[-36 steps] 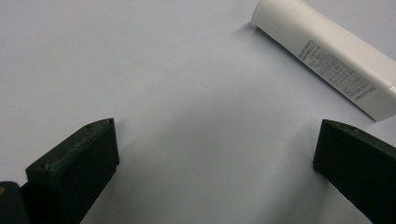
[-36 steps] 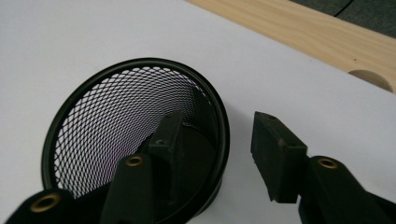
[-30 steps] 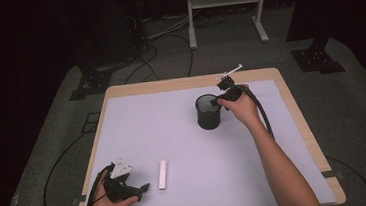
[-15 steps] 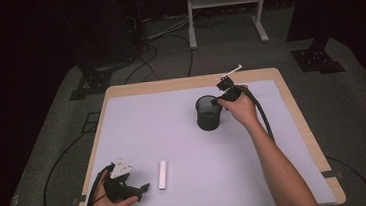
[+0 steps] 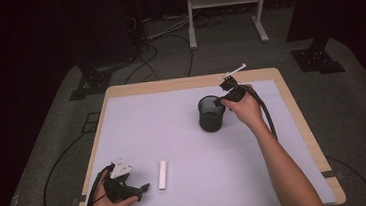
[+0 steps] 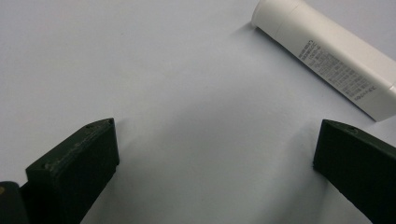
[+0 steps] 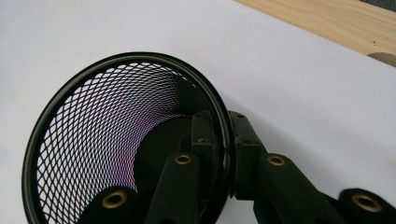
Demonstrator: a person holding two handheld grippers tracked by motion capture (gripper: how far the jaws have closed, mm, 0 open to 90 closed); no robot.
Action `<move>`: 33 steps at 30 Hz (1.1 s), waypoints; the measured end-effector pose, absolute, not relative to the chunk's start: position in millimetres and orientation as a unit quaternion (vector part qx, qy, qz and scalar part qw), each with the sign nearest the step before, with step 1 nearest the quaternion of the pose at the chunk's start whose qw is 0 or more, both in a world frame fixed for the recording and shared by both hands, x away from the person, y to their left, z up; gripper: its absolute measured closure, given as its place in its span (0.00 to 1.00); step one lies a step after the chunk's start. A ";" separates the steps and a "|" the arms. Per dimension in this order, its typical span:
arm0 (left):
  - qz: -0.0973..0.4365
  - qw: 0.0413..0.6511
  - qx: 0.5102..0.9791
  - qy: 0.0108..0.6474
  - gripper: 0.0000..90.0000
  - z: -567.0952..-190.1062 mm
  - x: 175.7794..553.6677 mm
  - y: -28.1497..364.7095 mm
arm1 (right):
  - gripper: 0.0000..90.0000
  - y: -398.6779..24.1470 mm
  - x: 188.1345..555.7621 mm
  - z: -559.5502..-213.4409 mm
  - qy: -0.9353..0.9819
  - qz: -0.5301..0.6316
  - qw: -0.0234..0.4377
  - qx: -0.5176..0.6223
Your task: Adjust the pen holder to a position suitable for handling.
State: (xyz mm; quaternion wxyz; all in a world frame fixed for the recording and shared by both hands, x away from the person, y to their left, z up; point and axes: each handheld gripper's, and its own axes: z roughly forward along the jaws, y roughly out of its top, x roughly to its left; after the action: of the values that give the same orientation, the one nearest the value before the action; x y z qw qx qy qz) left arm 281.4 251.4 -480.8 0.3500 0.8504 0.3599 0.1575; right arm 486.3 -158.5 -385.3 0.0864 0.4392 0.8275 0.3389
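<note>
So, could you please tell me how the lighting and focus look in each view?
High view: table evenly lit, surroundings dark, slightly soft. Left gripper view: white tube sharp enough to show print, soft shadows under the jaws. Right gripper view: mesh cup crisp, with a faint coloured shimmer on the mesh, no glare.

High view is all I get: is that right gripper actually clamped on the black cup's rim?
Observer: Yes. In the right gripper view, the right gripper pinches the mesh cup's wall, one jaw inside and one outside.
Operator: Anything in the cup?
Observer: No, its mesh interior looks empty.
Operator: And the white stick near the other hand?
Observer: It's a white tube with small print; the left gripper is open, its jaws apart from the tube.
</note>
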 end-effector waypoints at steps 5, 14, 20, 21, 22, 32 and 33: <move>0.158 0.349 0.851 0.359 0.00 -480.7 281.4 251.5 | 0.91 -158.7 474.5 -378.8 0.835 0.339 0.083 0.426; 0.158 0.350 0.851 0.359 0.00 -480.8 281.4 251.5 | 0.91 -156.5 454.0 -370.9 0.841 0.350 0.073 0.406; 0.158 0.349 0.851 0.359 0.00 -480.7 281.4 251.6 | 0.91 -150.2 441.4 -367.4 0.849 0.347 0.071 0.392; 0.158 0.349 0.851 0.359 0.00 -480.7 281.4 251.6 | 0.91 -149.1 439.6 -367.3 0.850 0.347 0.071 0.389; 0.158 0.349 0.851 0.359 0.00 -480.7 281.4 251.6 | 0.91 -147.8 437.6 -367.1 0.852 0.346 0.070 0.387; 0.159 0.349 0.852 0.358 0.00 -480.6 281.6 251.8 | 0.91 -138.2 423.0 -368.3 0.862 0.344 0.060 0.367; 0.159 0.349 0.852 0.358 0.00 -480.6 281.6 251.8 | 0.91 -137.2 421.5 -368.6 0.863 0.344 0.058 0.366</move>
State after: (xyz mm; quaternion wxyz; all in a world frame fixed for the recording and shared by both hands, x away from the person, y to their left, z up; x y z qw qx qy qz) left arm 281.6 251.8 -480.6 0.3486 0.8516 0.3579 0.1587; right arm 421.5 -137.2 -368.6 0.0576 0.3660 0.8628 0.3439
